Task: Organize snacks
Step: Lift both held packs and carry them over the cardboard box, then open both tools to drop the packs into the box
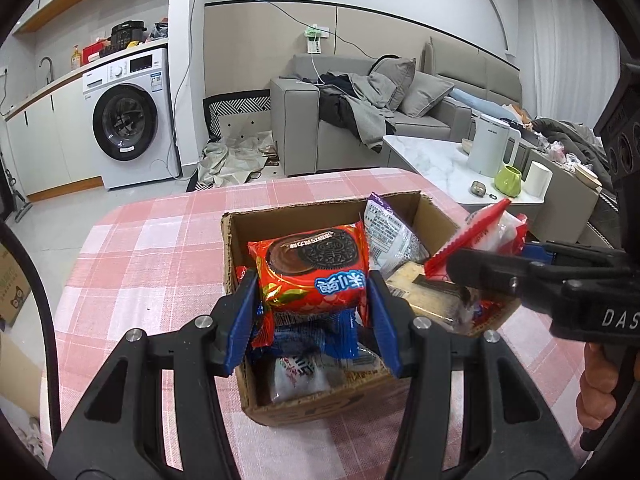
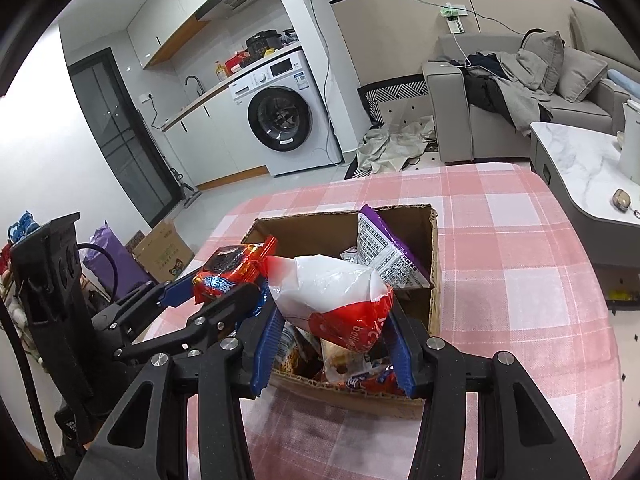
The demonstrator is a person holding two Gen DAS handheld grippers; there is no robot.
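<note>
2 snack pkts are being held over the cardboard box [image 1: 280,408] on the pink-checked table [image 1: 152,248]. The red cookie pack [image 1: 314,268] is being clamped by the left gripper [image 1: 316,316], long axis running across the jaws, approx. above the box's near-left part. The red-white bag [image 2: 336,300] is being pinched by the right gripper [image 2: 332,344], also above the box, on its right side. Both pkts are being carried right over the opening, so the box lies straight below each tool; neither hand looks clearly nearer. Other snacks, incl. a purple pack [image 1: 386,224] leaning on the far wall, are already lying inside. Judged: drop-in step pending, nothing let go yet.
</note>
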